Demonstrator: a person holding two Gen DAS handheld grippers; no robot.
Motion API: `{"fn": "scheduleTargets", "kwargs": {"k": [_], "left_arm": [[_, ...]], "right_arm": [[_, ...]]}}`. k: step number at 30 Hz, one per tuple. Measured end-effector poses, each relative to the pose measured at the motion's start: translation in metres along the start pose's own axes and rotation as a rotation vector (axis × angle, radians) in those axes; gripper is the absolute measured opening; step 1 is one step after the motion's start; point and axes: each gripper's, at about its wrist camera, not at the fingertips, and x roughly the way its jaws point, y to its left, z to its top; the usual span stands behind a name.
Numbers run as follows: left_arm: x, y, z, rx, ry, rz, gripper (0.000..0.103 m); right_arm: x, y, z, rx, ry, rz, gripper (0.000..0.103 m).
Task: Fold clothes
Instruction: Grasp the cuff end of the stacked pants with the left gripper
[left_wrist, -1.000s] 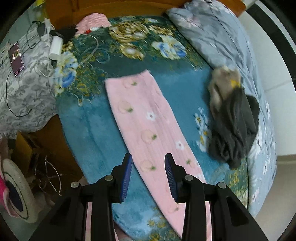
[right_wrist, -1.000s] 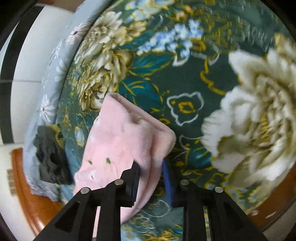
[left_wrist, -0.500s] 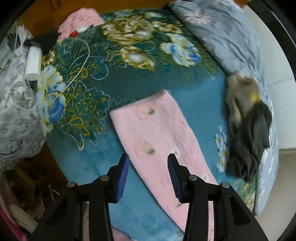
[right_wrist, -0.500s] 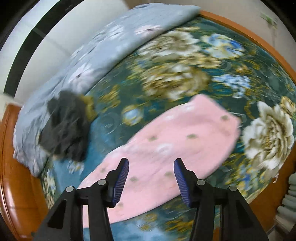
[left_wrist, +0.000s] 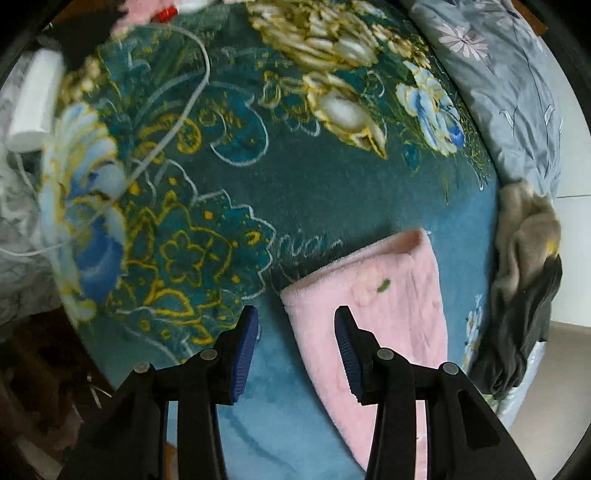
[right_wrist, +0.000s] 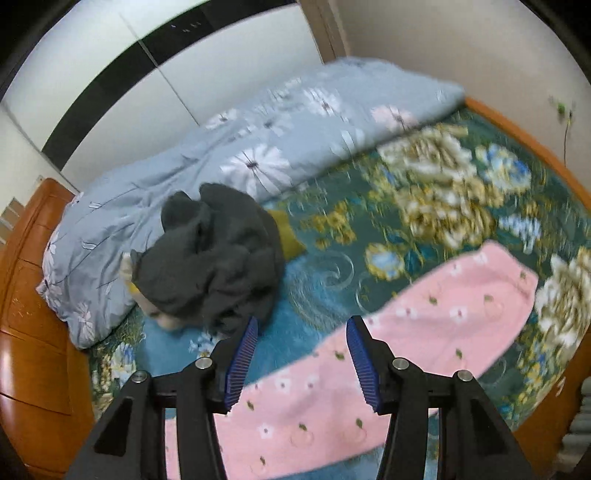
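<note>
Left tool (left_wrist: 295, 338): released, blue ribbed pads spread wide, nothing between them, poised above the bed. Right-hand pad over the near corner of the pink fleece pyjama trousers (left_wrist: 384, 317); left-hand pad over bare teal floral blanket (left_wrist: 221, 177). Whether that pad touches the fleece: cannot tell.

Pink trousers in the left view: folded into a long narrow strip, flat on the blanket, hemmed end pointing away, small green-leaf and pale peach prints on the pile. Beyond and to the right, well apart from the strip, a crumpled dark grey garment (left_wrist: 524, 321) with a beige furry part, heaped at the blanket's edge against a grey-blue floral duvet (left_wrist: 509, 81). Far left: a white cylindrical object (left_wrist: 33, 107) and a thin white cable (left_wrist: 173, 122) looping across the blanket.

Right tool (right_wrist: 299, 354): likewise released, pads wide apart, empty, hovering over the bed. Pink trousers (right_wrist: 424, 332) as a long band from lower left up to the right, passing under the right-hand pad. Just past the left-hand pad, the dark grey garment (right_wrist: 218, 266) in a loose mound, near the trousers but not touching them, resting partly on the duvet (right_wrist: 240, 147) bunched along the far side. Teal blanket (right_wrist: 325, 280) between garment and trousers. Orange wooden bed frame (right_wrist: 33, 332) at left, white wall behind.
</note>
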Motion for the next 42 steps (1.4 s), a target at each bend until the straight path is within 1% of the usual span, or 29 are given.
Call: {"fn": "scheduleTargets", "kwargs": {"k": [2, 4, 6, 9, 11, 13, 16, 17, 20, 22, 24, 25, 26, 27, 29, 31, 33, 34, 35, 36, 40, 42], "left_arm": [[0.010, 0.003, 0.001, 0.014, 0.011, -0.001, 0.049], [0.021, 0.006, 0.001, 0.043, 0.020, 0.020, 0.049], [0.032, 0.008, 0.000, 0.055, 0.036, 0.007, 0.050], [0.047, 0.009, 0.002, 0.059, 0.093, -0.017, 0.052], [0.053, 0.008, 0.003, 0.070, 0.104, -0.025, 0.052], [0.059, 0.006, 0.002, 0.088, 0.100, -0.040, 0.052], [0.063, 0.000, 0.000, 0.123, 0.072, -0.058, 0.052], [0.065, 0.000, 0.000, 0.123, 0.068, -0.062, 0.054], [0.069, 0.005, 0.000, 0.083, 0.059, -0.105, 0.060], [0.068, 0.009, 0.001, 0.042, 0.046, -0.145, 0.061], [0.067, 0.008, 0.000, 0.059, 0.039, -0.156, 0.060], [0.066, 0.006, 0.000, 0.078, 0.036, -0.158, 0.053], [0.064, 0.003, 0.000, 0.096, 0.036, -0.173, 0.040], [0.063, 0.000, 0.001, 0.107, 0.044, -0.192, 0.039], [0.066, -0.001, 0.004, 0.097, 0.055, -0.201, 0.039], [0.073, 0.004, 0.008, 0.046, 0.072, -0.212, 0.038], [0.074, 0.005, 0.010, 0.033, 0.075, -0.204, 0.032], [0.074, 0.003, 0.009, 0.043, 0.075, -0.193, 0.027], [0.073, 0.001, 0.008, 0.053, 0.076, -0.184, 0.019], [0.072, 0.000, 0.008, 0.057, 0.079, -0.184, 0.015], [0.065, -0.013, 0.007, 0.070, 0.077, -0.170, 0.011], [0.056, -0.023, 0.006, 0.087, 0.061, -0.188, 0.010]], "right_arm": [[-0.005, 0.016, 0.004, -0.038, -0.028, -0.026, 0.054], [-0.009, 0.028, 0.007, -0.048, -0.042, -0.041, 0.054], [-0.011, 0.039, 0.010, -0.068, -0.054, -0.062, 0.054], [-0.011, 0.054, 0.012, -0.105, -0.054, -0.089, 0.054], [-0.010, 0.063, 0.013, -0.120, -0.045, -0.100, 0.054], [-0.008, 0.071, 0.015, -0.131, -0.034, -0.109, 0.054], [-0.007, 0.079, 0.018, -0.150, -0.024, -0.127, 0.054], [-0.007, 0.080, 0.018, -0.154, -0.024, -0.130, 0.054], [-0.009, 0.084, 0.022, -0.167, -0.025, -0.137, 0.054], [-0.011, 0.086, 0.024, -0.174, -0.031, -0.139, 0.054], [-0.011, 0.088, 0.025, -0.184, -0.030, -0.140, 0.054], [-0.010, 0.089, 0.024, -0.190, -0.025, -0.141, 0.054], [-0.009, 0.089, 0.023, -0.196, -0.020, -0.141, 0.054], [-0.008, 0.090, 0.022, -0.201, -0.014, -0.141, 0.054], [-0.005, 0.089, 0.019, -0.204, 0.000, -0.137, 0.054], [-0.002, 0.090, 0.017, -0.211, 0.012, -0.139, 0.054], [-0.002, 0.090, 0.016, -0.220, 0.014, -0.128, 0.054], [-0.003, 0.091, 0.016, -0.225, 0.015, -0.122, 0.054], [-0.003, 0.091, 0.015, -0.228, 0.014, -0.117, 0.054], [-0.004, 0.090, 0.016, -0.228, 0.011, -0.111, 0.054], [-0.005, 0.082, 0.017, -0.202, 0.013, -0.089, 0.054], [-0.004, 0.074, 0.016, -0.188, 0.019, -0.080, 0.054]]}}
